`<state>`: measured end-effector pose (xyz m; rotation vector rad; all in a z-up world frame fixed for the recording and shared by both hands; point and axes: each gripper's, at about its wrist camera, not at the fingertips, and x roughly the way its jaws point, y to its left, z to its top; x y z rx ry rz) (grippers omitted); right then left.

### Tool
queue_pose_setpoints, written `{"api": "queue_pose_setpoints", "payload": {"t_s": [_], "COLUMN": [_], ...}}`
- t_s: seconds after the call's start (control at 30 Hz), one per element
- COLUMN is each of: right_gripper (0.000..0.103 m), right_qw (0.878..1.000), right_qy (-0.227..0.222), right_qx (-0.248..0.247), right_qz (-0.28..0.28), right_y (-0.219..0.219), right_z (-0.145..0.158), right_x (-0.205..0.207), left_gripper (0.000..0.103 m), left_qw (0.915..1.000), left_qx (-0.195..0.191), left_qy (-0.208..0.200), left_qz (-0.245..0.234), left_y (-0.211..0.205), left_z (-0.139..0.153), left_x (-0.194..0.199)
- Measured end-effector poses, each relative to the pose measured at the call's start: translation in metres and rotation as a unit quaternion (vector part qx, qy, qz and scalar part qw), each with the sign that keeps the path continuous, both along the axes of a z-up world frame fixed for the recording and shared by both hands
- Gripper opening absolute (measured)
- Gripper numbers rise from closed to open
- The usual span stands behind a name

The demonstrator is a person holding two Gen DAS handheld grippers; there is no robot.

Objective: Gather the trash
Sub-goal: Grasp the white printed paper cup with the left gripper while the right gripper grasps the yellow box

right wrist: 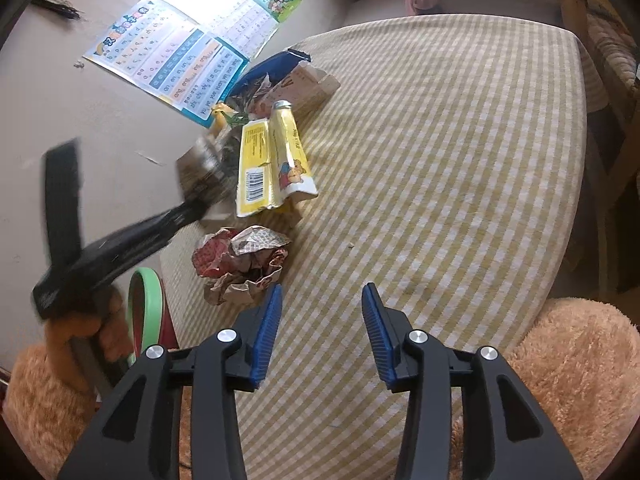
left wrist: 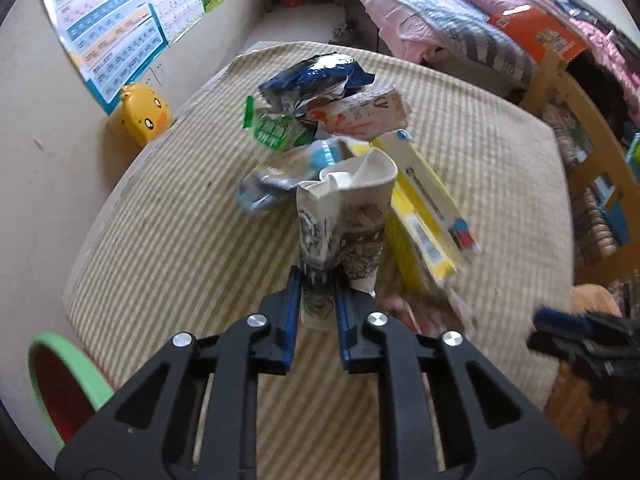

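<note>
Paper cup (left wrist: 344,220), squashed and pinched low down by the left tongs (left wrist: 318,304) above the striped surface (left wrist: 160,240), could slip and drop back beside the bin (left wrist: 66,376); right tongs (right wrist: 322,320) spread, holding nothing, near the crumpled wrapper (right wrist: 240,264).

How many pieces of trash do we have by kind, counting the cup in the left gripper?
Crushed paper cup: 1
Crumpled paper ball: 1
Soft wrappers (blue bag, green wrapper, pale blue wrapper): 3
Printed carton: 1
Yellow packs (flat pack, tube-shaped pack): 2
Total: 8
</note>
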<state>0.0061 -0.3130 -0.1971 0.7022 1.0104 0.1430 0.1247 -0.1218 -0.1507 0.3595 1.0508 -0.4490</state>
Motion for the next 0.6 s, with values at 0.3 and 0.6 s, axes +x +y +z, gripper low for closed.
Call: {"api": "queue_pose_setpoints", "payload": {"t_s": [0.3, 0.6], "right_gripper": [0.042, 0.045], "right_qw": [1.000, 1.000], "right_qy": [0.007, 0.008], "right_qx": [-0.014, -0.017], "right_qz": [0.004, -0.001], "right_y": [0.005, 0.003], "right_z": [-0.002, -0.002], "right_x": [0.005, 0.006], "left_gripper": [0.016, 0.065], "left_qw": [0.9979, 0.9949], "left_qx": [-0.008, -0.024], "left_qy": [0.028, 0.020], "left_qz": [0.058, 0.096], "left_y": [0.056, 0.067], "left_z": [0.020, -0.002], "left_x": [-0.035, -0.035]}}
